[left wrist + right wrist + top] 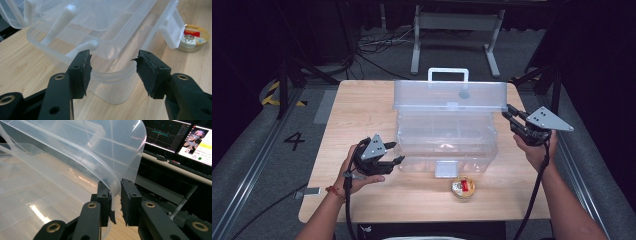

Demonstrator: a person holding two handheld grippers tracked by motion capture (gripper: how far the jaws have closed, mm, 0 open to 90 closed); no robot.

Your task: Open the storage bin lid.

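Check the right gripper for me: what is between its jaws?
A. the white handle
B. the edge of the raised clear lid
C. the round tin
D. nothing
B: in the right gripper view the right gripper has the edge of the clear lid between its jaws, and in the high view it sits at that lid's right end, while the tin lies on the table.

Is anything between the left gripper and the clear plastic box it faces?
Nothing visible. The left gripper stands open at the rounded corner of the clear box, with bare wood table beneath. The round tin lies off to the side.
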